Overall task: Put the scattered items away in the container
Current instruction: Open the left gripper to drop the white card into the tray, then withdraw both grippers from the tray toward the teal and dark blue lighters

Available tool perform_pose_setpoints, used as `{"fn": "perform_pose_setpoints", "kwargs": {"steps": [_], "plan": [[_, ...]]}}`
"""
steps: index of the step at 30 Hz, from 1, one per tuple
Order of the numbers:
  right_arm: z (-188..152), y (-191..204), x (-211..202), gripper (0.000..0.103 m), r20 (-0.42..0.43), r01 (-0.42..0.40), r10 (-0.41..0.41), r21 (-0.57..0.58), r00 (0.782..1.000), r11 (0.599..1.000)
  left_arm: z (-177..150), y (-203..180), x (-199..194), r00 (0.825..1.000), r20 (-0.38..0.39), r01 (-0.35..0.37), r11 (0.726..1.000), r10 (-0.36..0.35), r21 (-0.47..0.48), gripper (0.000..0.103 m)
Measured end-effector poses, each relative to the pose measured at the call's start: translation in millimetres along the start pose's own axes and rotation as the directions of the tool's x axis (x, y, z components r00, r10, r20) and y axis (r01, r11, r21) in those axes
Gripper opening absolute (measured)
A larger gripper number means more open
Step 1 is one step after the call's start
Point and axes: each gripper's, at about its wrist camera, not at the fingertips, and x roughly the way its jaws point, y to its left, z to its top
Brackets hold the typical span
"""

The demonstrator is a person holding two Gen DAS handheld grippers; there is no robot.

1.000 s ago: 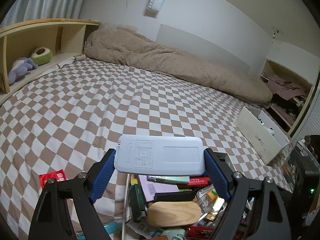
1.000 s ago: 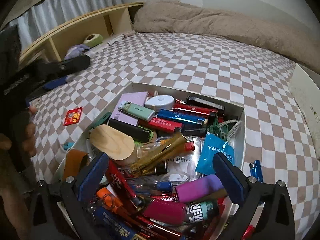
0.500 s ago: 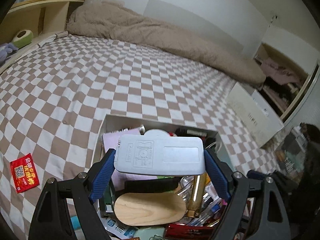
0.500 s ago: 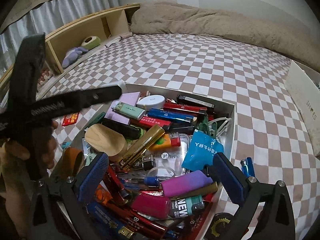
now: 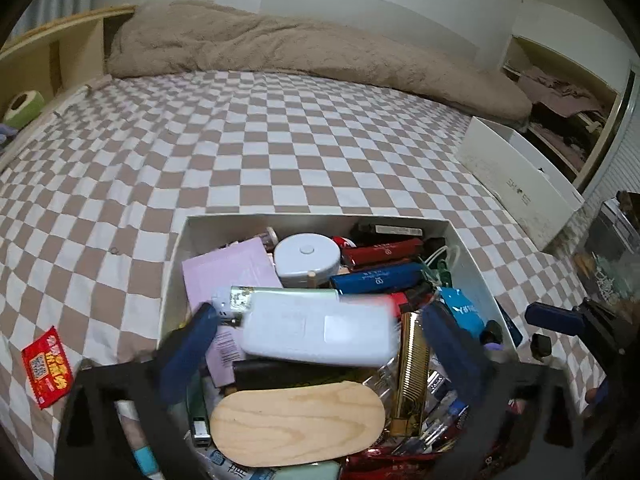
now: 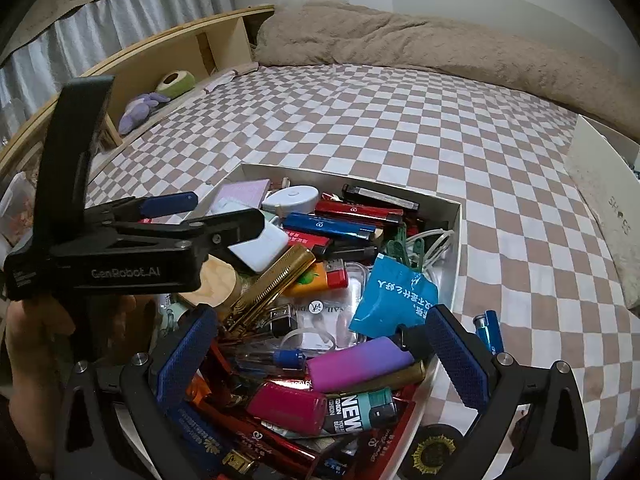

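Note:
A white box on the checkered bed holds many small items: lighters, pens, a gold comb, a wooden oval. My left gripper has its jaws spread wide over the box; the pale blue-white flat case sits between them, blurred, with gaps on both sides. The left gripper also shows in the right wrist view. My right gripper is open and empty over the box's near end.
A red packet lies on the bedsheet left of the box. A blue lighter lies right of the box. A beige blanket is at the back, a wooden shelf on the left, a white drawer on the right.
My left gripper moved down over the box and opened, letting go of the pale case, which now drops among the items. The right gripper stayed open and shifted slightly.

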Motion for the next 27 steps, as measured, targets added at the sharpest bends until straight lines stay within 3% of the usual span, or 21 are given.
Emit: {"fn": "perform_pose_setpoints", "kwargs": {"steps": [11, 27], "plan": [[1, -2, 0, 0.103, 0.017, 0.009, -0.009, 0.014, 1.000, 1.000, 1, 1, -11, 1.000, 0.011, -0.029, 1.000, 0.029, 0.004, 0.103], [0, -32, -16, 0.103, 0.085, 0.079, -0.093, 0.148, 0.992, 0.986, -1, -1, -20, 0.998, 0.032, -0.048, 0.998, 0.047, 0.033, 0.103]]}}
